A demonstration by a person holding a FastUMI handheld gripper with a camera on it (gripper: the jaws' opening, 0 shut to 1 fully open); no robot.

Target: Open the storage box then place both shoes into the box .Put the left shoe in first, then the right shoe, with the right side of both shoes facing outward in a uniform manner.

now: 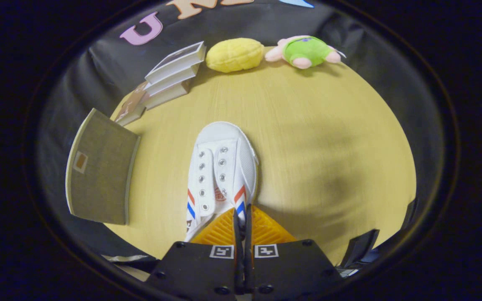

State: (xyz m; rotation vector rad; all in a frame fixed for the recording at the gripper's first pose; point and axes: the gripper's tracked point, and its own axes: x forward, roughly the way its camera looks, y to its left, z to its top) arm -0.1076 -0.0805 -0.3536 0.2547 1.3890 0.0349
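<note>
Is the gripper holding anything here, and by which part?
Yes: the gripper is shut on the white shoe, pinching its right side wall near the heel opening.

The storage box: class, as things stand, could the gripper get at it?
Probably not freely: the gripper is shut on the white shoe. The storage box stands off to the side, with bare table between.

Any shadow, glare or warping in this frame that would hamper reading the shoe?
Gripper view: a broad soft shadow darkens the table right of the white shoe; fisheye bends the table edge and the books; the shoe is sharp and evenly lit, no glare; the hand-held gripper fingers are closed on the shoe's rim.
</note>
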